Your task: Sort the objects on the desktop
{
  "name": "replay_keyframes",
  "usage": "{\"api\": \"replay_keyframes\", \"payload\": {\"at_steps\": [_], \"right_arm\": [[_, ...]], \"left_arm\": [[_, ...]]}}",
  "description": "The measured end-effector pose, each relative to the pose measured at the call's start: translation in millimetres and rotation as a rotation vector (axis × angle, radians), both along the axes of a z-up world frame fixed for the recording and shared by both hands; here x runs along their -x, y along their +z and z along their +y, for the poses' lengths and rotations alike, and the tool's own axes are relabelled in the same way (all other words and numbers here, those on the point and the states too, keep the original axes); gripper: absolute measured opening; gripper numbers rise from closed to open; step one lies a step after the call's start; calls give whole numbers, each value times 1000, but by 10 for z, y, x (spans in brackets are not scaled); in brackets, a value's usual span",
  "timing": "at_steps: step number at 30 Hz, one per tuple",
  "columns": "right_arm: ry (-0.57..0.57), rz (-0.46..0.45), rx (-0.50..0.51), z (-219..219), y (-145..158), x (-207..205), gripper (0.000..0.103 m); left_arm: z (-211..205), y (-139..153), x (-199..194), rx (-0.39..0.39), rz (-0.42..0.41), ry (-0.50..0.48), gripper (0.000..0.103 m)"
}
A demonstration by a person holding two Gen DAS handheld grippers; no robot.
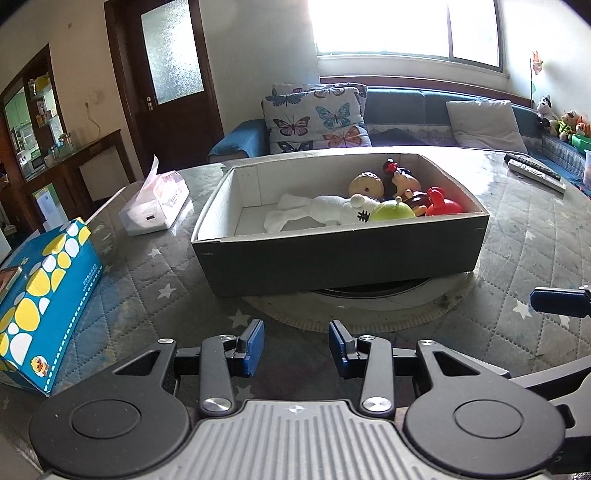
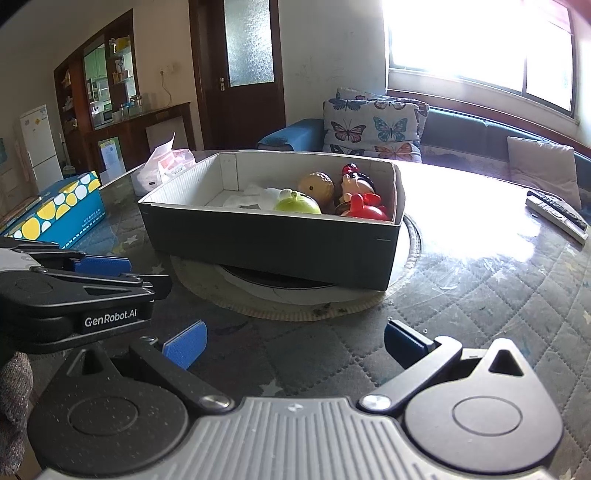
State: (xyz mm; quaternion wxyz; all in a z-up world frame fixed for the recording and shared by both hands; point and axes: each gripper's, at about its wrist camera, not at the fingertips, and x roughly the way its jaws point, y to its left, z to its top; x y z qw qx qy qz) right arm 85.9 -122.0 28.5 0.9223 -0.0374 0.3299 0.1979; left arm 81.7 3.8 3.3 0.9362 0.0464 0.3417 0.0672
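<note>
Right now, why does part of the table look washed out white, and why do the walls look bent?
Right wrist view: the window is blown out, and its glare whitens the glossy table beside the box. Left wrist view: the same window is overexposed, but the table shows milder glare. Both views: the fisheye lens curves straight edges and darkens the corners.

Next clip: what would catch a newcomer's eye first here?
The dark box mid-table, with bright toys bunched at its right end: a green one, a red one. Left of it lies a blue carton with yellow spots. Both grippers, left and right, hover open and empty.
</note>
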Motion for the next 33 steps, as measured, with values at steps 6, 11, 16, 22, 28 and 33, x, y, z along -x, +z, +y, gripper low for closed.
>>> {"api": "replay_keyframes", "payload": {"at_steps": [6, 11, 16, 22, 28, 33], "right_arm": [[-10, 9, 1, 21, -3, -44, 103], [-16, 9, 7, 32, 1, -82, 103], [-22, 13, 11, 50, -11, -138, 103], [-29, 16, 22, 77, -23, -199, 103], [-37, 26, 20, 89, -34, -269, 103], [-39, 34, 21, 107, -49, -326, 103]], "left_arm": [[-4, 19, -6, -17, -14, 1, 41], [34, 14, -31, -18, -15, 13, 41], [51, 11, -76, -27, -15, 19, 41], [64, 6, -121, -32, -14, 21, 41], [73, -3, -186, -36, -11, 25, 41], [86, -14, -249, -42, -9, 26, 41]]}}
